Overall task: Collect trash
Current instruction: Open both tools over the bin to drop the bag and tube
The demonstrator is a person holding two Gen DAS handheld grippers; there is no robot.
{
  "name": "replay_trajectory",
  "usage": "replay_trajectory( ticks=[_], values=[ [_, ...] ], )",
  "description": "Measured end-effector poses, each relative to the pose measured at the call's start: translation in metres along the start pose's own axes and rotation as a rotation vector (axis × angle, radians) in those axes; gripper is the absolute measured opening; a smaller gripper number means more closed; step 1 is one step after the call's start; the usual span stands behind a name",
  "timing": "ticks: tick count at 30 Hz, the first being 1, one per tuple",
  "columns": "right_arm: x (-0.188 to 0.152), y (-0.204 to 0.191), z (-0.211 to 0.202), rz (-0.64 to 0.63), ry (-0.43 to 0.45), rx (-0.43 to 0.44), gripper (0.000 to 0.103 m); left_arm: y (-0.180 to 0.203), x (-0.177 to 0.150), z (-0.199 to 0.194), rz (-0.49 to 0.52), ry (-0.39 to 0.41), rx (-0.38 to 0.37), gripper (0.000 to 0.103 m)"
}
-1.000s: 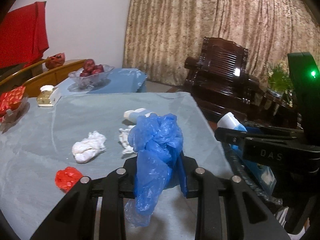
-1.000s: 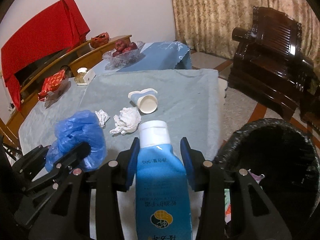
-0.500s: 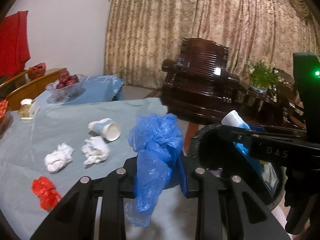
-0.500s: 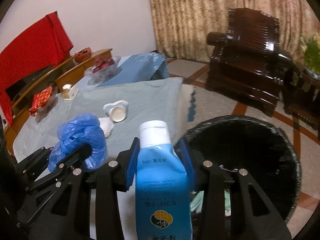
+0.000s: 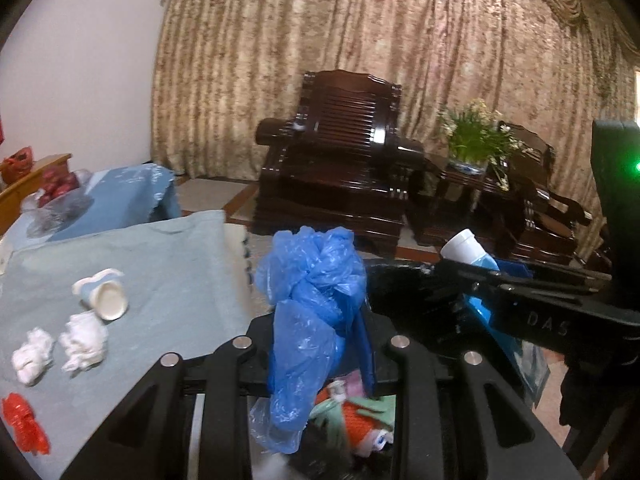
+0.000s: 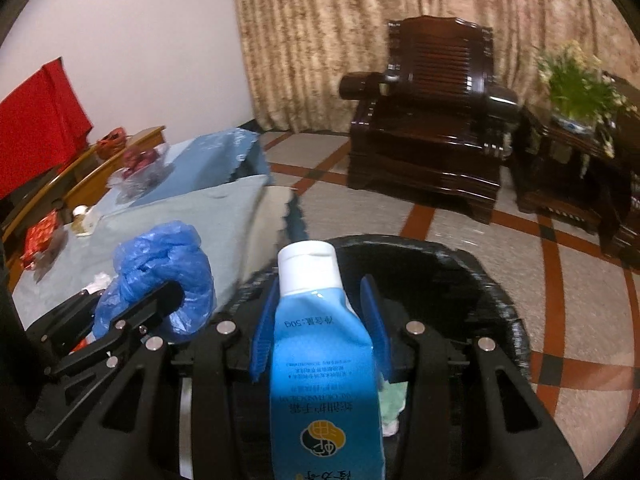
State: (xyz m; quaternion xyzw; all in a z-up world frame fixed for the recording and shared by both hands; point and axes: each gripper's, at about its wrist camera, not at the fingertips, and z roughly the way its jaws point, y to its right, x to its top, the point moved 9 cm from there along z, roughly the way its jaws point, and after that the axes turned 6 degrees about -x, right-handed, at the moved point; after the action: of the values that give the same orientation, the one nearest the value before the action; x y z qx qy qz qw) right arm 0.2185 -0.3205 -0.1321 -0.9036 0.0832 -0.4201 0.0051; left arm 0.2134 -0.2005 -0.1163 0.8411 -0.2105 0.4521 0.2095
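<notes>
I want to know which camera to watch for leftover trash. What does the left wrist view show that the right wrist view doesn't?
Only the left wrist view shows the tipped paper cup, one of the two white tissue wads and the red scrap on the table. Only the right shows the tube's printed label. Both share the blue bag and the black bin.

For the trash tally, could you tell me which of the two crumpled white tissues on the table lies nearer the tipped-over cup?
The right-hand tissue, lying just below the cup and nearly touching its rim; the other tissue sits farther left.
</notes>
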Motion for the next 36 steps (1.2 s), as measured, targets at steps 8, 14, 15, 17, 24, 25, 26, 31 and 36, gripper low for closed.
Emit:
replay_trajectory(
  ticks=[8, 14, 15, 17, 24, 25, 26, 31, 36],
  values=[
    [-0.010, 0.047, 0.026, 0.043, -0.031, -0.049, 0.040, 0.027, -0.001, 0.041, 0.017, -0.032, -0.040, 0.030],
    [-0.022, 0.069, 0.040, 0.066, -0.059, -0.089, 0.045, 0.039, -0.005, 0.062, 0.019, -0.065, -0.071, 0.034],
    [-0.024, 0.071, 0.039, 0.067, -0.060, -0.099, 0.049, 0.040, -0.006, 0.064, 0.010, -0.067, -0.075, 0.041],
    [-0.027, 0.079, 0.038, 0.075, -0.055, -0.121, 0.061, 0.039, -0.008, 0.065, -0.015, -0.071, -0.098, 0.055],
    [-0.031, 0.091, 0.027, 0.118, -0.018, -0.150, 0.090, 0.032, -0.007, 0.056, -0.032, -0.059, -0.108, 0.075],
    [-0.032, 0.090, 0.025, 0.121, -0.014, -0.151, 0.091, 0.030, -0.005, 0.055, -0.033, -0.057, -0.105, 0.076],
    [-0.032, 0.088, 0.023, 0.120, -0.012, -0.152, 0.091, 0.027, -0.004, 0.051, -0.034, -0.053, -0.100, 0.076],
    [-0.030, 0.069, 0.012, 0.101, 0.004, -0.135, 0.094, -0.002, 0.002, 0.021, -0.047, -0.006, -0.043, 0.083],
    [-0.026, 0.028, 0.003, 0.080, 0.020, -0.073, 0.094, -0.043, -0.001, -0.013, -0.077, 0.017, 0.043, 0.083]
  ],
)
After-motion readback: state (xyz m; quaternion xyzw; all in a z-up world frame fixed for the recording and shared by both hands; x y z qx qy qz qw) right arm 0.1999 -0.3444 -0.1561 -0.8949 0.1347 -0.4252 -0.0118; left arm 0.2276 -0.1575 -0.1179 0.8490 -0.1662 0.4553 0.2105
